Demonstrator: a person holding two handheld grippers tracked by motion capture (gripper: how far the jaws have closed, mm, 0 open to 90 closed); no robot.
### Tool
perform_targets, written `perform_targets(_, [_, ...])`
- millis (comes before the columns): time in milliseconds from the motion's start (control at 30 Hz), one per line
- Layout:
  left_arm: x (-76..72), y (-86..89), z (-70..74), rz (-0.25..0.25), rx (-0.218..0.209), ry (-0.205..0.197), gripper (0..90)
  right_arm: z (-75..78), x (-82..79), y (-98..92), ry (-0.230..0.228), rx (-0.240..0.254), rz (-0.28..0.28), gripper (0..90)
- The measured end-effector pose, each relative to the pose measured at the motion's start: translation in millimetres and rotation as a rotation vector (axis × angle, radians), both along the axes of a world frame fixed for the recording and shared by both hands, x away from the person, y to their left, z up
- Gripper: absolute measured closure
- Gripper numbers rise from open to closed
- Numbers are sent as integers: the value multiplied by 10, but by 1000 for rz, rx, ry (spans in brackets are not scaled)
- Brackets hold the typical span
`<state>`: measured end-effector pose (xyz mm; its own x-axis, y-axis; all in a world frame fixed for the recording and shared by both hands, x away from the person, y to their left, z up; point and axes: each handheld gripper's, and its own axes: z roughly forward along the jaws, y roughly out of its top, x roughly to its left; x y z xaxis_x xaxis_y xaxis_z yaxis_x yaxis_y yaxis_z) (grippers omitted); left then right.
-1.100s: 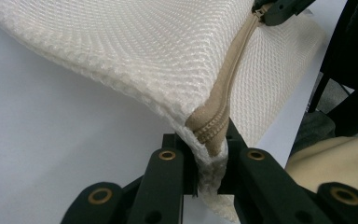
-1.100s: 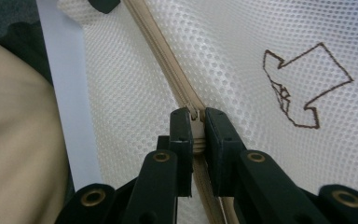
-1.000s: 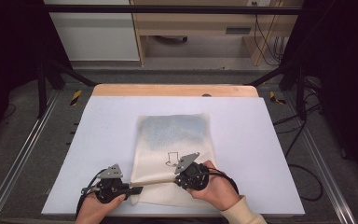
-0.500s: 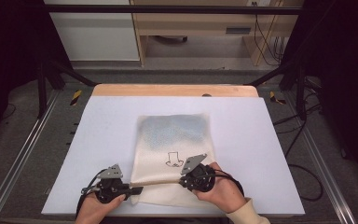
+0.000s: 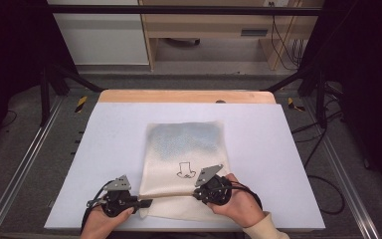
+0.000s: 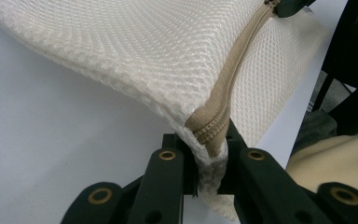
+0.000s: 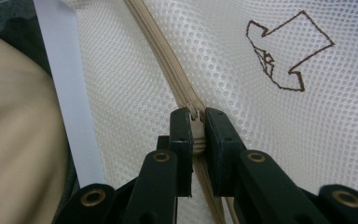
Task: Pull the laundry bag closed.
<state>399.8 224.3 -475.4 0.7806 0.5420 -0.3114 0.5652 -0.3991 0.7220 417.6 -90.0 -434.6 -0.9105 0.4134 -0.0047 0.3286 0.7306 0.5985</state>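
In the high view, the mesh bag (image 5: 181, 167) lies in the lower middle of the frame on the white tabletop (image 5: 288, 149), long axis running from top to bottom of the picture. Its near edge is partly covered by the two hands, and the zipper there is too small to make out. The left gripper (image 5: 146, 202) sits at the bag's lower left corner, the right gripper (image 5: 198, 193) at the lower middle, beside a small brown outline drawing (image 5: 184, 170).

In the left gripper view, the left gripper's fingers (image 6: 168, 179) are closed tight on the bag's corner, where the tan zipper (image 6: 223, 102) ends; the zipper runs from the fingers to the upper right of the frame. The bag's far end is cut off at the top edge.

In the right gripper view, the right gripper's fingers (image 7: 182, 144) pinch shut on the zipper pull (image 7: 196, 116), mostly hidden between them. The zipper runs from the upper left down through the fingers, and the drawing sits at the upper right
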Motion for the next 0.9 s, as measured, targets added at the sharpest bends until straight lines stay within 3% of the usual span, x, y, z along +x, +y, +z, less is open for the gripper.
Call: perform_targets(900, [1,9,-5,6,-5,4,831,10,-29,-81,-6,10,-17,820])
